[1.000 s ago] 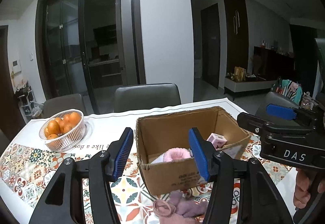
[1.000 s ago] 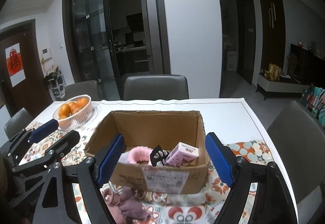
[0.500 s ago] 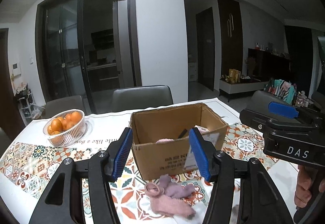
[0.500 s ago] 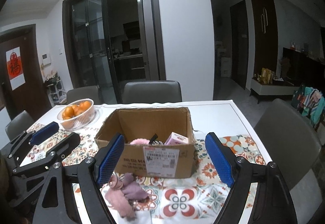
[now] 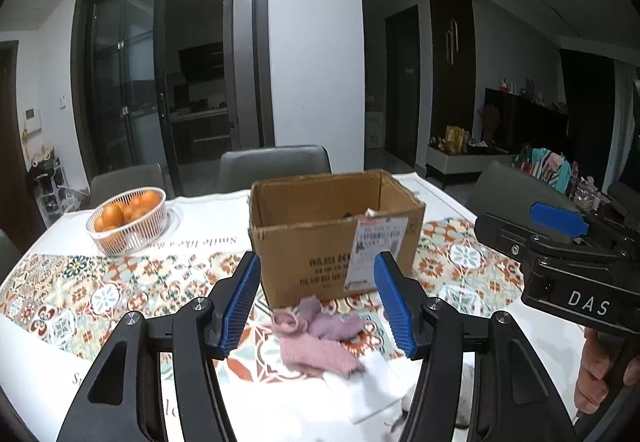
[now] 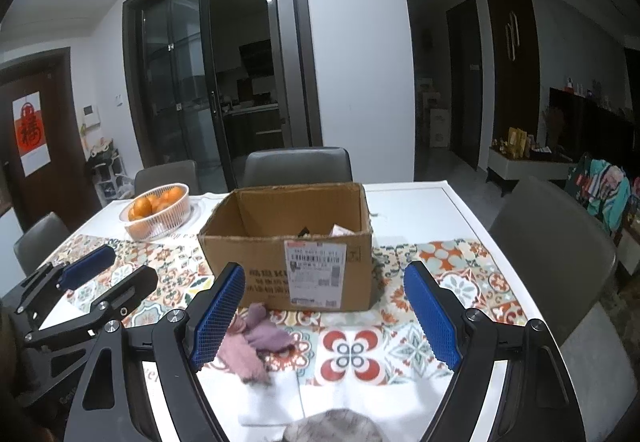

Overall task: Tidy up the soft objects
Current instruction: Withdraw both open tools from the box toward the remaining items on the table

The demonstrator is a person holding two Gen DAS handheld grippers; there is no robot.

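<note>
An open cardboard box [image 5: 336, 242] [image 6: 288, 262] stands mid-table with a few items barely showing over its rim. In front of it lie pink and purple fuzzy socks [image 5: 316, 342] [image 6: 252, 342] on the patterned cloth, beside a white cloth [image 5: 368, 386]. A grey fuzzy item [image 6: 332, 426] shows at the bottom edge of the right wrist view. My left gripper [image 5: 318, 306] is open and empty, hovering above the socks. My right gripper [image 6: 324, 318] is open wide and empty, to the right of the socks; the other gripper appears at left [image 6: 80, 294].
A white basket of oranges [image 5: 128, 219] [image 6: 158, 209] sits at the table's far left. Grey chairs [image 6: 298, 167] stand behind the table and one at the right side [image 6: 556, 242]. The table's white right edge [image 6: 480, 226] is close.
Both grippers have pulled back from the box toward the near table edge. The box looks smaller, its contents sink from sight, and the socks and white cloth have come into fuller view.
</note>
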